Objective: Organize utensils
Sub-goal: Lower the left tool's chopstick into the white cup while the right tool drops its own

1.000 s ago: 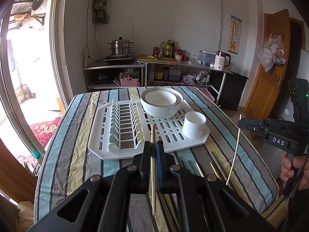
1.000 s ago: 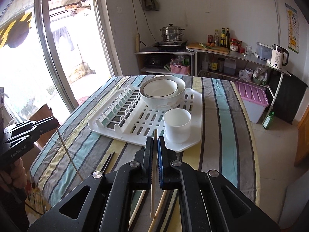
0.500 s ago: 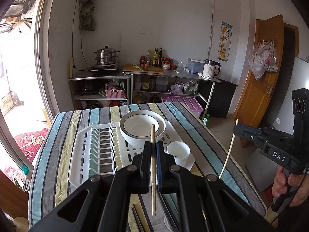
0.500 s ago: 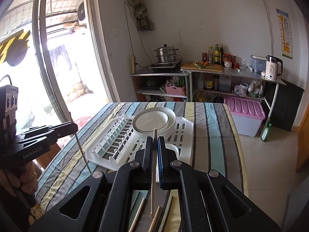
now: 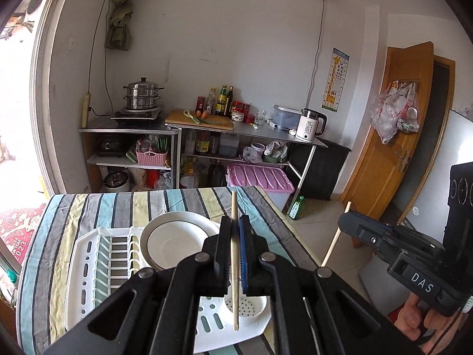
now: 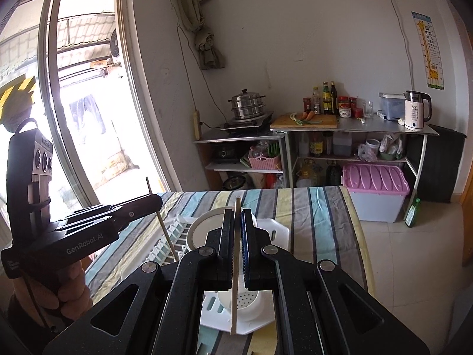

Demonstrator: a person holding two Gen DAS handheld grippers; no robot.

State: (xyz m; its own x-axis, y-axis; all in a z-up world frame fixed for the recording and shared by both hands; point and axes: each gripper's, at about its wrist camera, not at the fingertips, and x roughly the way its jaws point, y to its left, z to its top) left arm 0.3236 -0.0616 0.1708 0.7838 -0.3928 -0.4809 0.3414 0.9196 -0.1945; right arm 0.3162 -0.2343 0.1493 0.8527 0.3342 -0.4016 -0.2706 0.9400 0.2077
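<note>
My left gripper (image 5: 234,224) is shut on a wooden chopstick (image 5: 234,207), held upright high above the white drying rack (image 5: 88,266). Its lower end hangs over the white perforated utensil cup (image 5: 246,307) at the rack's near corner. My right gripper (image 6: 235,219) is shut on a second chopstick (image 6: 236,207), also upright over the same cup (image 6: 245,304). The right gripper also shows in the left wrist view (image 5: 343,223), and the left gripper shows in the right wrist view (image 6: 156,202). A white bowl (image 5: 174,242) sits on the rack.
The rack lies on a table with a striped cloth (image 5: 97,207). Behind it stand shelves with a steamer pot (image 5: 142,94), bottles and a kettle (image 5: 310,124). A pink-lidded bin (image 6: 375,183) sits on the floor, and a wooden door (image 5: 393,153) is at the right.
Both grippers have risen and tilted up with their chopsticks. The rack and cup now sit low in both views, below the chopstick tips.
</note>
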